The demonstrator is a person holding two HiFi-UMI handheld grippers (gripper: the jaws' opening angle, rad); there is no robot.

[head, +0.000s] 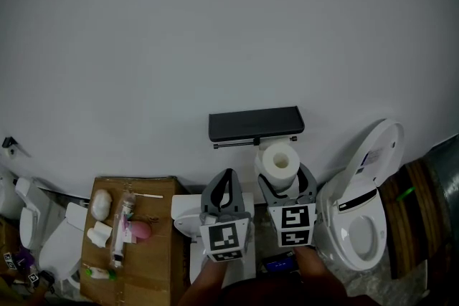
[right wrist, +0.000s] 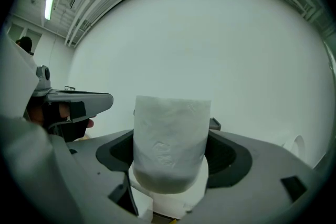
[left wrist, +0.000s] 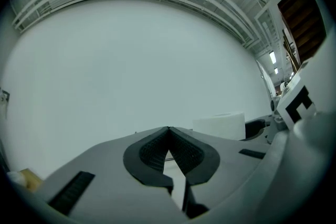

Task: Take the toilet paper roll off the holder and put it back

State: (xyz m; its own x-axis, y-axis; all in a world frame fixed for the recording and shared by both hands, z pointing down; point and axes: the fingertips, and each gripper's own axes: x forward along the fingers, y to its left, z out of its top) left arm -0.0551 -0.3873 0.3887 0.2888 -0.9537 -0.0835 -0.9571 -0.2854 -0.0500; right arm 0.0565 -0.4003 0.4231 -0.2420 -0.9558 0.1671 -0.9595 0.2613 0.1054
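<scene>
Far left: brown cardboard box (head: pixel 159 270), small toiletries on top (too small to name). Left gripper (left wrist: pixel 169 131): dark ribbed pads (left wrist: pixel 150 152) pressed together at tips, nothing between. Just right of it, right gripper (right wrist: pixel 170 150) pinches white embossed toilet paper roll (right wrist: pixel 169 139) by its sides. Roll thick, upright, hollow core facing up, soft dimpled surface. In head view, roll lies just below black flat-topped wall holder (head: pixel 256 124). Far right: white toilet (head: pixel 343 222), lid raised.
</scene>
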